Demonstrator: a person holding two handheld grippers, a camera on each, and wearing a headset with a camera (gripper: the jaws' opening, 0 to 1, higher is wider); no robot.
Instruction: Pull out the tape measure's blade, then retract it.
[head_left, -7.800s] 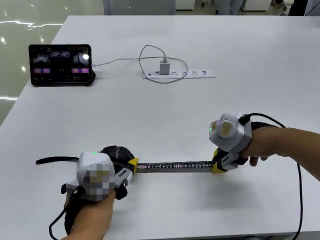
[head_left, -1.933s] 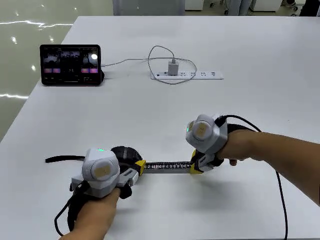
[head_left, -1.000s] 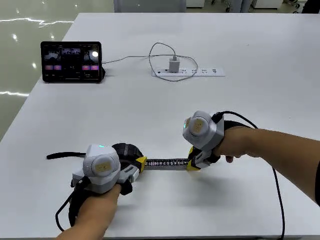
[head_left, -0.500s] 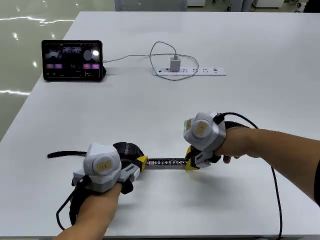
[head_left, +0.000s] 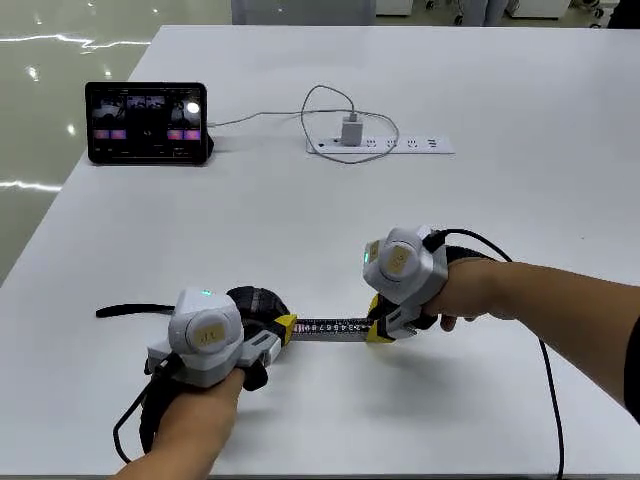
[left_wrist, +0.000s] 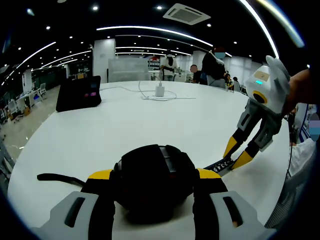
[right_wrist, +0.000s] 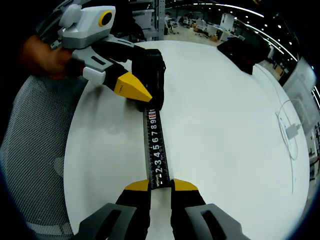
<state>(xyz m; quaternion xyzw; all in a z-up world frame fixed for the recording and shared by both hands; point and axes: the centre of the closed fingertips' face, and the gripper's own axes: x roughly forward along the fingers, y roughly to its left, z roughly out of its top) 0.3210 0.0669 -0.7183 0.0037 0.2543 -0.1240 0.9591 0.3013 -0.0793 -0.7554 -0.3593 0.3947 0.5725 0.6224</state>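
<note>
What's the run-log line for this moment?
left gripper: shut on tape measure case | right gripper: shut on blade tip | blade: short length out, straight between the grippers | retraction: not finished

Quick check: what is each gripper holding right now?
Left gripper: closed on the tape measure case.
Right gripper: closed on the blade.

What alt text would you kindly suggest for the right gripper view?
The right gripper pinches the end of a numbered blade that runs across a white table to a black tape measure, which the left gripper holds at upper left. A dark tablet sits farther back.
</note>
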